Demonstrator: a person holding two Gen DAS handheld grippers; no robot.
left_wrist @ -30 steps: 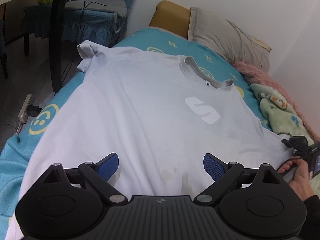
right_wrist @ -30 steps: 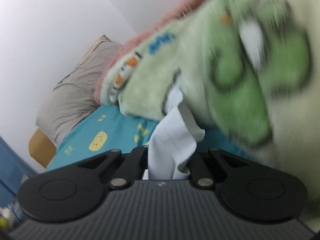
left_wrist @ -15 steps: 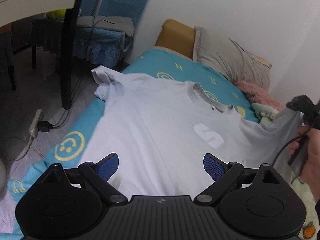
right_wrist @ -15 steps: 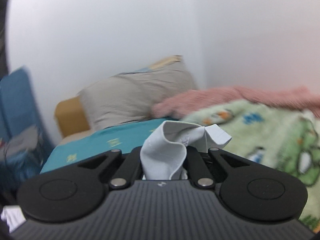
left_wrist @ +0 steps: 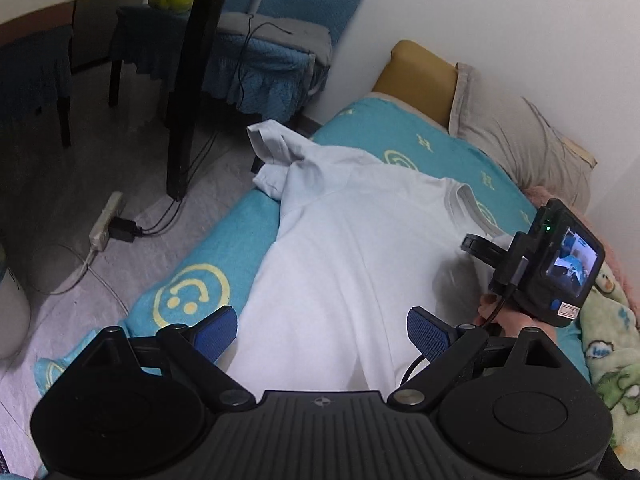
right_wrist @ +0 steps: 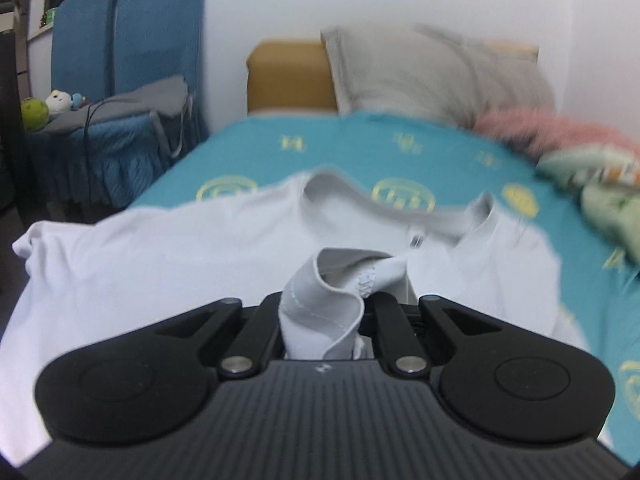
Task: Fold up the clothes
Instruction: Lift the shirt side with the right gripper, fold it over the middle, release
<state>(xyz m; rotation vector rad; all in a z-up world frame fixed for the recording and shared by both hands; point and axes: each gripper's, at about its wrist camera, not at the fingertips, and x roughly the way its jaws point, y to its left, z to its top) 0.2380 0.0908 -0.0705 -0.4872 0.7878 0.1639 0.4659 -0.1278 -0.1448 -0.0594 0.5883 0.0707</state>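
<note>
A white T-shirt (left_wrist: pixel 352 248) lies on the teal bed, its right side folded over toward the middle. My right gripper (right_wrist: pixel 326 320) is shut on the shirt's right sleeve (right_wrist: pixel 332 304) and holds it above the shirt's chest, just below the grey collar (right_wrist: pixel 384 204). In the left wrist view the right gripper (left_wrist: pixel 532 264) hovers over the shirt's right side. My left gripper (left_wrist: pixel 320 330) is open and empty above the shirt's lower part. The shirt's left sleeve (left_wrist: pixel 268 148) is bunched at the bed's left edge.
A grey pillow (left_wrist: pixel 516 148) and tan headboard (left_wrist: pixel 416 76) are at the bed's head. A green and pink blanket (left_wrist: pixel 612 344) lies along the right. A power strip (left_wrist: pixel 105 222) with cables and a black table leg (left_wrist: pixel 188 92) are on the floor at left.
My right gripper has carried the right sleeve from the blanket side up and over to the shirt's middle, folding the right side inward. My left gripper stayed open and pulled back a little.
</note>
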